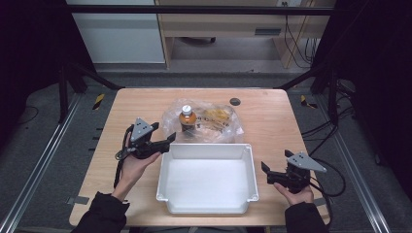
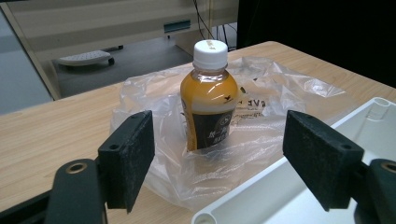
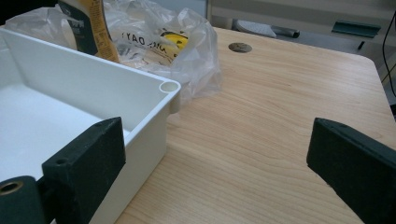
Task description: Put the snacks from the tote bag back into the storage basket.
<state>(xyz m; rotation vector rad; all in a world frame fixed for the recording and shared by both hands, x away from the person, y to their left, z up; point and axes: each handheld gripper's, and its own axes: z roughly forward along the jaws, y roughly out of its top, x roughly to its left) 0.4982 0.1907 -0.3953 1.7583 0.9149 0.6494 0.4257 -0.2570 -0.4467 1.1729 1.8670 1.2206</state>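
Note:
A small bottle (image 1: 187, 119) of orange-brown drink with a white cap and dark label stands upright on a crumpled clear plastic bag (image 1: 219, 122) at the back middle of the wooden table. In the left gripper view the bottle (image 2: 210, 102) stands ahead of my left gripper (image 2: 224, 151), whose jaws are wide apart and touch nothing. From above, my left gripper (image 1: 164, 132) sits just left of the bottle. An empty white bin (image 1: 209, 151) lies in front of the bag. My right gripper (image 1: 275, 160) hovers open beside the bin's right wall (image 3: 93, 70), empty.
The bag (image 3: 173, 42) also holds something yellow with printed lettering and reaches the bin's far rim. A dark round hole (image 1: 235, 101) is set in the table behind the bag. Bare wood lies right of the bin. Metal frame legs stand at both back corners.

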